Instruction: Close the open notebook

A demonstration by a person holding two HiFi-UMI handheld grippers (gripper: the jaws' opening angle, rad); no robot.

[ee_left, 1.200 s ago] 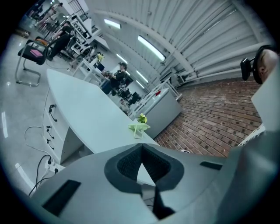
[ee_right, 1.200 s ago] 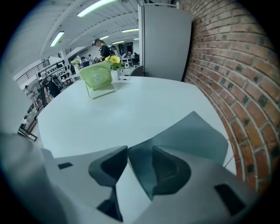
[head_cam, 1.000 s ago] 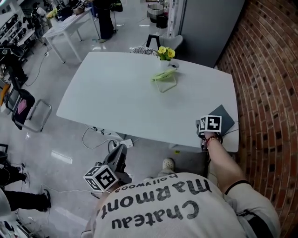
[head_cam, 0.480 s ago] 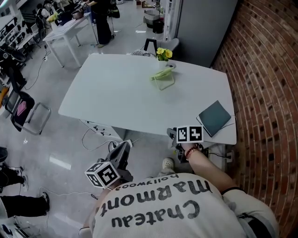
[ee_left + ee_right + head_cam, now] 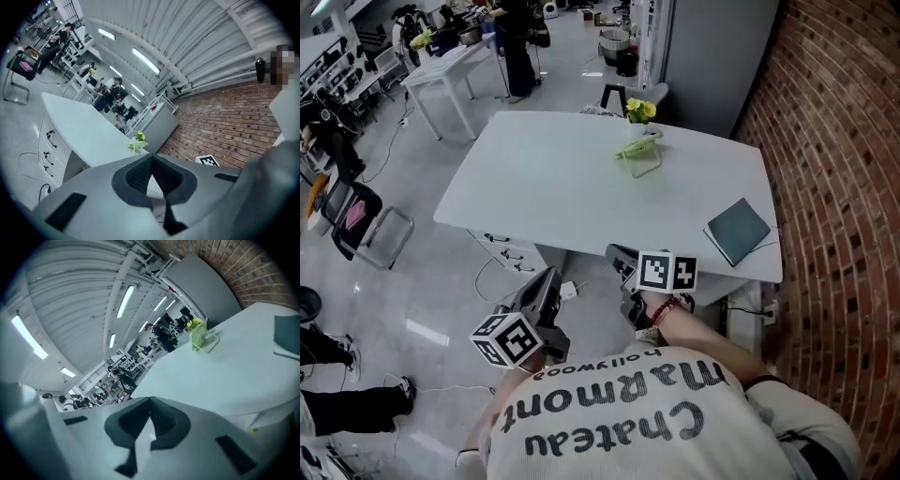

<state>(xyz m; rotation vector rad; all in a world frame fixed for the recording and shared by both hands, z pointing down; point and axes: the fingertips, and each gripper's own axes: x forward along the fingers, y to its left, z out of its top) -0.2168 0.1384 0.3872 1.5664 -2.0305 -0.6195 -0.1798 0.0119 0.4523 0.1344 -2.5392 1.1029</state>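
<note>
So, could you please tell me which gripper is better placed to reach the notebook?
Right, probably: the right gripper sits nearer the closed notebook at the right corner of the table; the left gripper is farther left. Both jaws are shut.

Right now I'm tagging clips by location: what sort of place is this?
Likely a shared lab or workshop: a white table by a brick wall, another work table with people beyond.

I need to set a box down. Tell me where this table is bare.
The table is bare across its left and middle, up to the green stand at the far edge. The stretch between stand and notebook is free too. The notebook takes the near right corner.
</note>
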